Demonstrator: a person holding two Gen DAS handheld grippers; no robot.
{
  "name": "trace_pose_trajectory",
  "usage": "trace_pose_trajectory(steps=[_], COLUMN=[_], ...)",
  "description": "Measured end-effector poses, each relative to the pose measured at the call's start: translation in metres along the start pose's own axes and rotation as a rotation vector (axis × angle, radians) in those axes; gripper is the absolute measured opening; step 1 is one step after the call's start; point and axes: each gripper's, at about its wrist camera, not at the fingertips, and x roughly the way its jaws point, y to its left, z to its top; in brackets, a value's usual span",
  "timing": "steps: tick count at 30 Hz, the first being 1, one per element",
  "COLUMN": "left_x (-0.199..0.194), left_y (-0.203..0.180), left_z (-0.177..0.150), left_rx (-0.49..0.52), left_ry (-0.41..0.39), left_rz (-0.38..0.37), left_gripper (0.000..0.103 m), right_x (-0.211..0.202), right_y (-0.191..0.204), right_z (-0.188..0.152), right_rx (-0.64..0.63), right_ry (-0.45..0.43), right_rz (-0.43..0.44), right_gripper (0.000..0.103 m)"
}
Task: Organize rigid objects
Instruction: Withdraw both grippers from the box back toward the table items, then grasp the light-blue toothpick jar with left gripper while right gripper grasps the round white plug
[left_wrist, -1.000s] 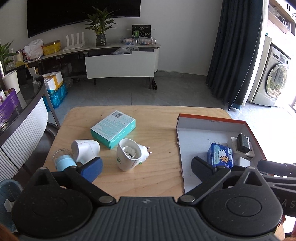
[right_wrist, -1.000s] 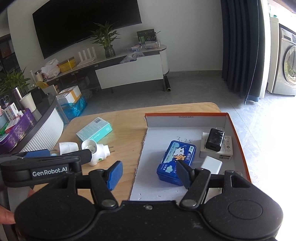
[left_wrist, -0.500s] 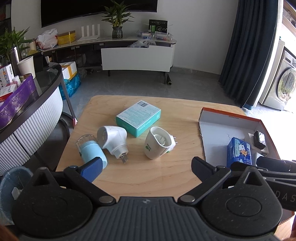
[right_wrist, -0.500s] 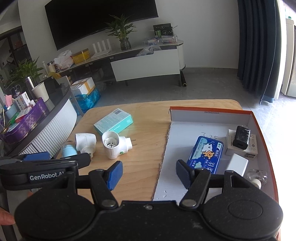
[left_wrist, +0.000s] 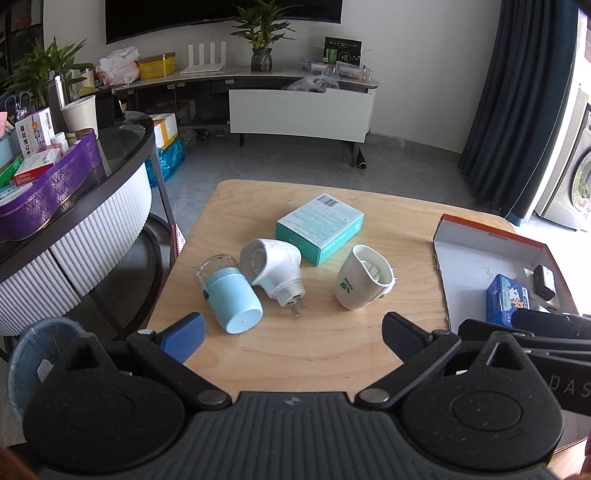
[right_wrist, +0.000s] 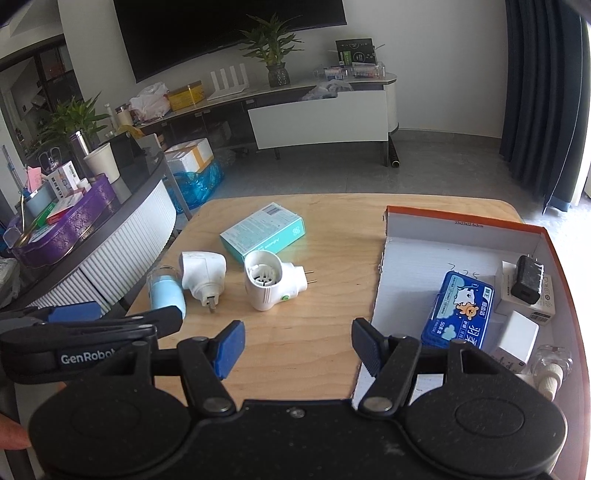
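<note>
- Grippers: my left gripper (left_wrist: 291, 334) and my right gripper (right_wrist: 297, 345) both stand wide apart with nothing between the pads; both hang over the near edge of the wooden table (left_wrist: 332, 354)
- Loose items on the table, left half: pale blue cylinder with clear cap (left_wrist: 227, 291) lying on its side, white plug-in unit (left_wrist: 275, 271) touching it, second white plug-in unit with a green leaf mark (left_wrist: 364, 282) just to the right, teal carton (left_wrist: 319, 228) behind them
- Box: orange-rimmed cardboard box (right_wrist: 461, 221) on the right half of the table already holds a blue tin (right_wrist: 460, 308), a black charger (right_wrist: 528, 280) resting on a white carton, a white cube (right_wrist: 517, 338) and a small clear bottle (right_wrist: 550, 363)
- Step in hand, my judgement: reach for one of the loose items to carry it into the box
- Method: the blue cylinder lies nearest my left gripper; close across its round body, not along its axis, since it may roll; seat the pads on the opaque part, not the clear cap
- For a plug-in unit, grip the flat-sided body and keep the pads off the metal prongs
- Set it down on the bare white floor at the box's left side, clear of the tin
- Writing: "GenRobot" partly readable on the left gripper as seen from the right wrist; "DAS" on the right gripper's side; small dimension print on the box's inner rim, not legible with certainty; handwritten digits on the box floor look like "3.25"; Chinese characters on the tin
</note>
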Motion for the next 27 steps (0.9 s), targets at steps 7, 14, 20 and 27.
trace_pose_trajectory(steps=[7, 14, 20, 27], left_x=[0.004, 0.014, 0.023, 0.053], left_y=[0.016, 0.031, 0.043, 0.061], left_z=[-0.006, -0.011, -0.014, -0.008], left_rx=[-0.027, -0.048, -0.071, -0.110], left_ry=[0.013, 0.030, 0.028, 0.035], left_rz=[0.000, 0.015, 0.022, 0.066], left_gripper=[0.103, 0.103, 0.103, 0.103], right_x=[0.010, 0.026, 0.036, 0.041], right_y=[0.012, 0.024, 0.030, 0.027], right_z=[-0.001, -0.004, -0.006, -0.009], right_rx=[-0.019, -0.036, -0.045, -0.039], right_ry=[0.016, 0.044, 0.055, 0.060], right_rz=[0.013, 0.032, 0.043, 0.048], right_gripper=[0.077, 0.078, 0.077, 0.077])
